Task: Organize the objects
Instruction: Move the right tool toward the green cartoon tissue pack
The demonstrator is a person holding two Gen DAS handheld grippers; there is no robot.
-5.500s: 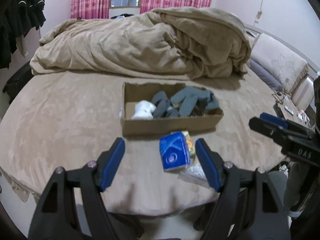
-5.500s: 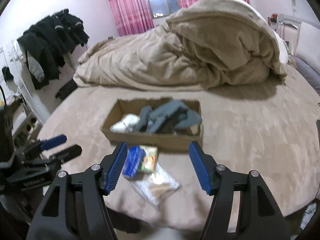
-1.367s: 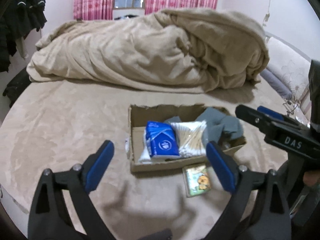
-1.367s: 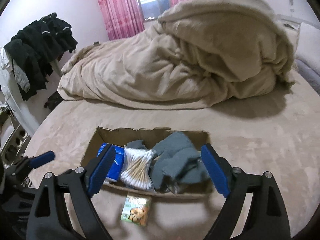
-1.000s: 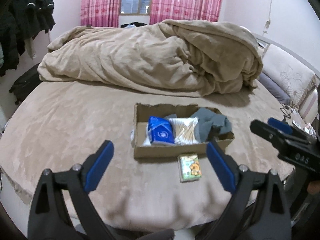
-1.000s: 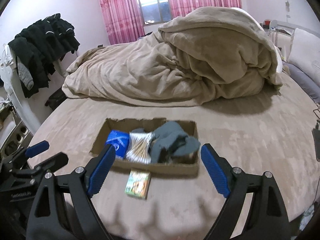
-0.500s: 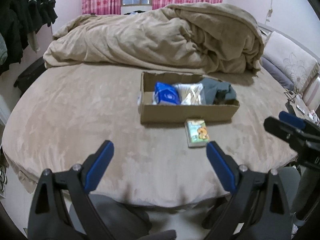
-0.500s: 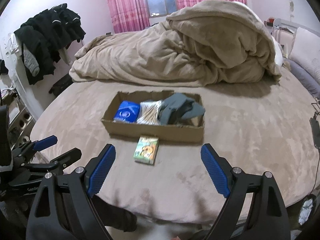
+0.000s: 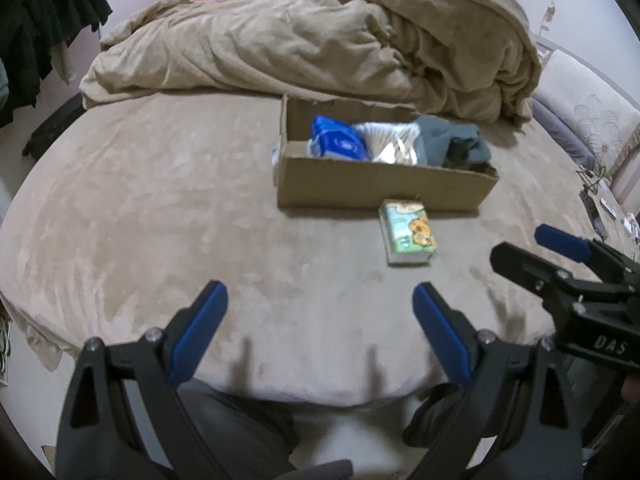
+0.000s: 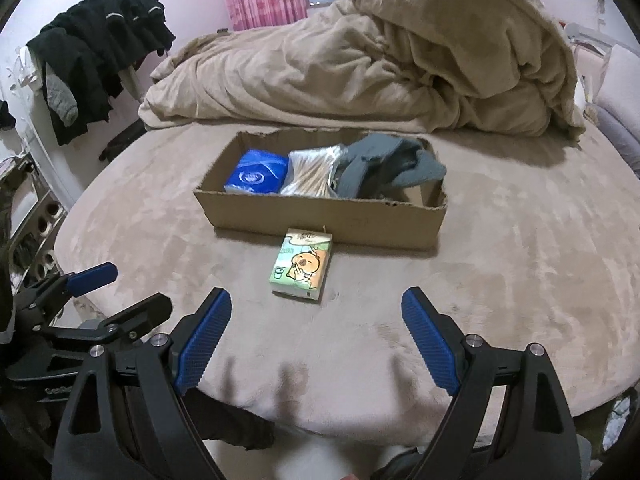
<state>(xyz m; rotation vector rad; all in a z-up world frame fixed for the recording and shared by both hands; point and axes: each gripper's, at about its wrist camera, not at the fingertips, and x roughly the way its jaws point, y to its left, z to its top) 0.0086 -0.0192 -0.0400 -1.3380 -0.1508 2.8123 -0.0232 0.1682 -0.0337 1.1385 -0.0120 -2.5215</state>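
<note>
Cartoon print on tissue pack (image 10: 301, 266) readable only from right wrist

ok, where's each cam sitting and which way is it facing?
Left wrist: on the left gripper, facing across the bed to the cardboard box; its open fingers and the right gripper show.
Right wrist: on the right gripper, same heading; open fingers, left gripper at left.
Shared: box, tissue pack, blanket.

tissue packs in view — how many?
2: blue tissue pack at the left end of the cardboard box; green cartoon tissue pack on the bed before it. Others may hide under the grey cloth.
</note>
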